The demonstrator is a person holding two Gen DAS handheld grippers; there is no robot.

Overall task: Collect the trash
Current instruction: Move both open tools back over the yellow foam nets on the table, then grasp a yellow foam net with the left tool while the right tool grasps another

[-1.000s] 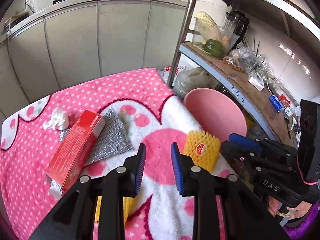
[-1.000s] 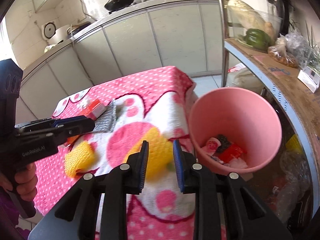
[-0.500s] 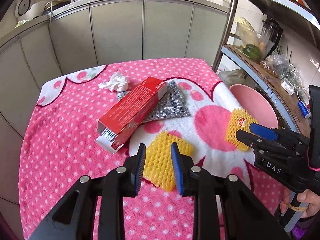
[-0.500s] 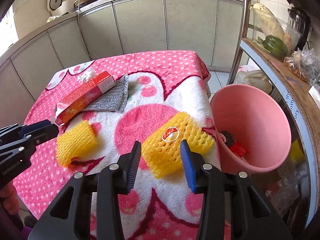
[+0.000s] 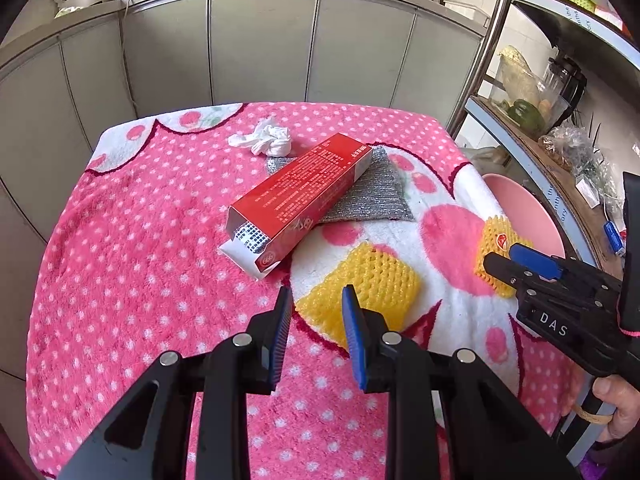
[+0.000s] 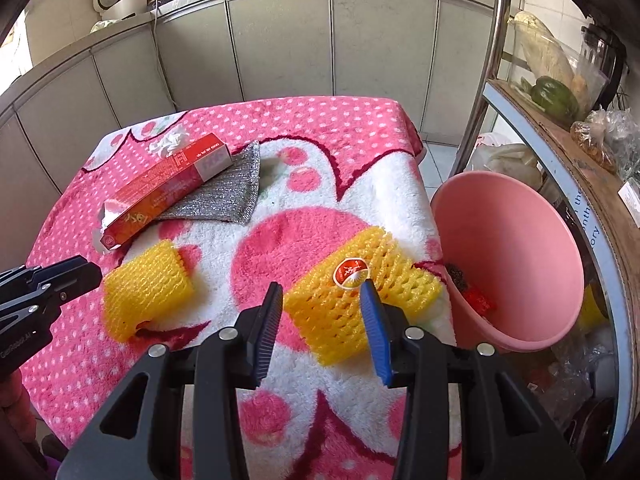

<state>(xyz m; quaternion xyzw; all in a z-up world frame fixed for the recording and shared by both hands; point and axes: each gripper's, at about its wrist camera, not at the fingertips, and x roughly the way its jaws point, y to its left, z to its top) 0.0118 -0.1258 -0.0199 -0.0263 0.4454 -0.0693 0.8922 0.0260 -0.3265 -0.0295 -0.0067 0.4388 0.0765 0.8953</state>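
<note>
Two yellow foam fruit nets lie on the pink dotted cloth. My left gripper [image 5: 316,312] is open and empty, just short of the near net [image 5: 368,276]. My right gripper [image 6: 322,304] is open, its jaws on either side of the stickered net [image 6: 360,292] at the table's right edge, not closed on it. A red carton [image 5: 300,192] lies on a silver mesh pad [image 5: 372,196], with a crumpled white tissue [image 5: 264,140] behind. The pink bin [image 6: 516,256] stands beside the table with scraps inside.
A metal shelf rack [image 6: 560,128] with vegetables, bags and a blender stands right of the bin. Grey kitchen cabinets [image 5: 260,48] run behind the table. The cloth-covered table [image 5: 132,260] drops off at its edges.
Both grippers pulled back and swung left over the table. The right gripper opened wider and now straddles the stickered net. The left gripper now faces the other net.
</note>
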